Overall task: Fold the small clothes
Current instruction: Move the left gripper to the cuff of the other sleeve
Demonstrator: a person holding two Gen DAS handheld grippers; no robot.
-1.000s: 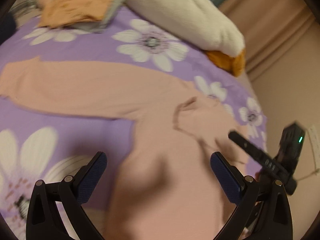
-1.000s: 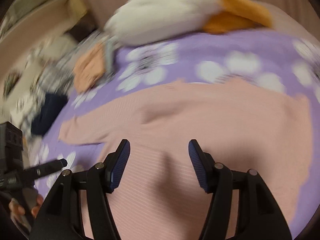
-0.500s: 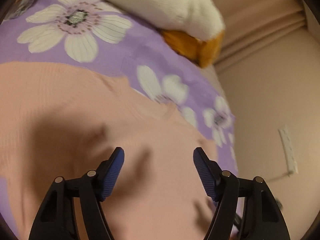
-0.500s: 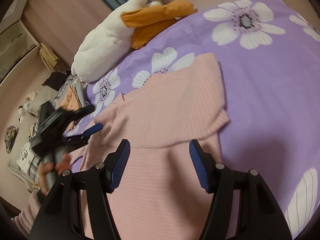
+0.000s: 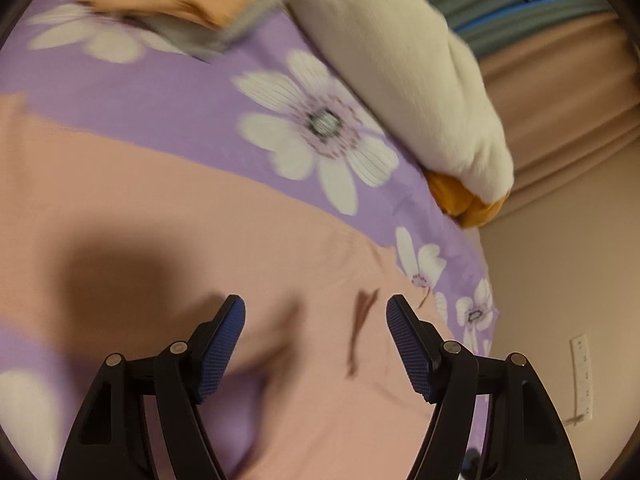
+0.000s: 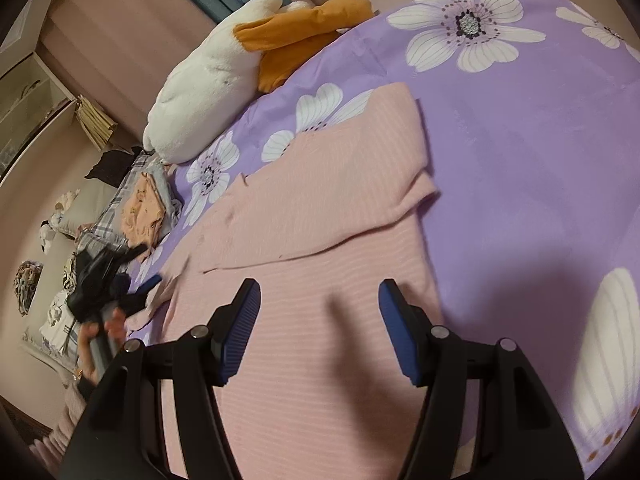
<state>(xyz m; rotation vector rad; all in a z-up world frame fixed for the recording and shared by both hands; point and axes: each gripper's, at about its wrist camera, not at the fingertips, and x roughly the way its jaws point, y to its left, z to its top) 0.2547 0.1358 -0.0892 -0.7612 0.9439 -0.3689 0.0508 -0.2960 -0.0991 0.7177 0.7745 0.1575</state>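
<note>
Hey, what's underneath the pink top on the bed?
The pink top lies on the purple flowered bedspread, which shows all around it. One sleeve is folded over the body. Whatever is beneath the covered part cannot be seen.

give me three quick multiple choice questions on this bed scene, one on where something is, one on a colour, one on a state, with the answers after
1. Where does the plush toy lie?
A. at the bedspread's far edge, near the curtains
B. on top of the pink top
C. between the right gripper's fingers

2. What colour is the bedspread?
A. green with stripes
B. purple with white flowers
C. plain grey

3. How does the pink top lie?
A. hung on a hanger
B. rolled into a ball
C. flat, with one sleeve folded across its body

Answers: 1 A, its white body rests beside the curtains, clear of the top. 2 B, white petals show on purple cloth. 3 C, the sleeve's edge runs slantwise over the ribbed body ahead of the right gripper.
</note>
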